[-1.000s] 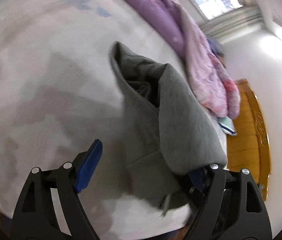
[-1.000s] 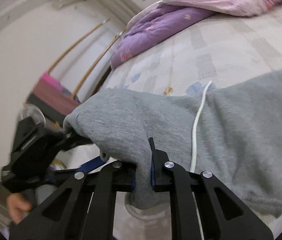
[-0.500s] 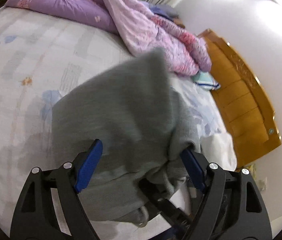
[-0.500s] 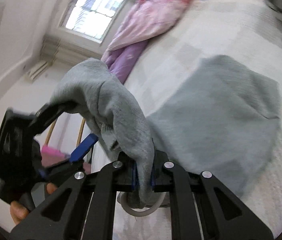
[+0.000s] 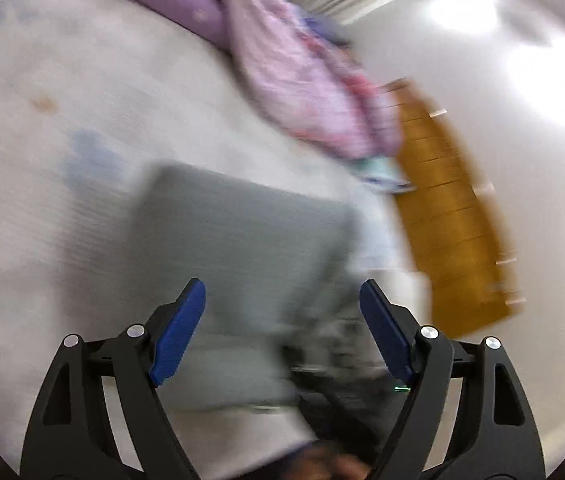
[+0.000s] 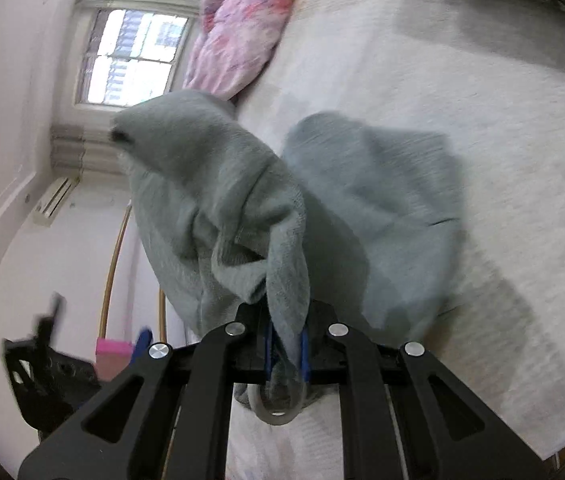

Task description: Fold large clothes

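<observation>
The gray top [image 6: 366, 216] was draped over the left gripper [image 5: 282, 320] a second ago, and now it has slid off. Most of it lies spread flat on the bed [image 6: 482, 92], and one end has been lifted up. The right gripper [image 6: 285, 350] has swung over and rolled while it held on.

The top is a thick, soft sweater, near the front edge of the bed. The right gripper's jaws are pressed tight on a bunch of the cloth, and a loop of white cord [image 6: 276, 412] hangs just below them. The left gripper's jaws stand wide apart with nothing between them. It hangs just over the flat part of the top, in a blurry view.

This looks like the fold step: one end is being carried over the flat part. Next, the right gripper likely needs to lay its end down smooth on the rest and then let go. The left gripper could press the flat part so it does not slide. The cord may get caught in the fold.

A pink quilt [image 5: 302, 72] is heaped at the far side of the bed, below a window [image 6: 130, 60]. A wooden headboard [image 5: 454, 220] stands at the end.
</observation>
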{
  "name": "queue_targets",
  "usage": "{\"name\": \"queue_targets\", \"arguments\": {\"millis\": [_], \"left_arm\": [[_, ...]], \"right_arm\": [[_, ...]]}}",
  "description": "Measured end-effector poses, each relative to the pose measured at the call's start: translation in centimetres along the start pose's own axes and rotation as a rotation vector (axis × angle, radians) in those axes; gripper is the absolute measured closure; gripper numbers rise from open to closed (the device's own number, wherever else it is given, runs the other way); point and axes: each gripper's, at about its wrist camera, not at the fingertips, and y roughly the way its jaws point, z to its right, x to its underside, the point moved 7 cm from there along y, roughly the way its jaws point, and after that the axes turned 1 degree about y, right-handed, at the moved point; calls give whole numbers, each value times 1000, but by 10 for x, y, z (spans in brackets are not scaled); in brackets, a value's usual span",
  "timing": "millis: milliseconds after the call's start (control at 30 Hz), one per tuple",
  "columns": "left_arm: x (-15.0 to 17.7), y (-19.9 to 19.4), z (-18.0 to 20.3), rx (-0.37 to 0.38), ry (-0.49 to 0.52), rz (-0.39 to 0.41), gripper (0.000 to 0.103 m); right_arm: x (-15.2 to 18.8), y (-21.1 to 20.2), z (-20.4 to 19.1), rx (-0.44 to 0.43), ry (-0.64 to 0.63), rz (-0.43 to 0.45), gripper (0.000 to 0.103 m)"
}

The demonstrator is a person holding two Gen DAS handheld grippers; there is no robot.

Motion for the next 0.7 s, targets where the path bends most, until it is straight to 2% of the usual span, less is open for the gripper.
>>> {"name": "queue_targets", "arguments": {"millis": [100,200,300,333,400,500,600,700], "left_arm": [[-1,19,-23,-170,-8,-46,23],[6,55,-34,-272,33,-137,23],[14,73,-31,-333,93,-168,24],[15,76,-32,-346,119,-173,24],[17,82,-40,-369,104,-192,24],[13,84,-54,-398,89,-193,22],[12,85,-60,-386,79,-190,21],[13,90,-60,-390,81,-186,21]], "right_arm": [[-8,5,23,103,-17,-21,94],[-10,13,34,111,-2,-78,91],[-13,10,28,139,-65,-116,86],[-14,6,24,149,-86,-130,85],[-17,-4,16,182,-150,-157,84],[-29,-29,-3,225,-266,-144,83],[-36,-57,-43,175,-393,-94,83],[-35,-46,-75,132,-484,-115,83]]}}
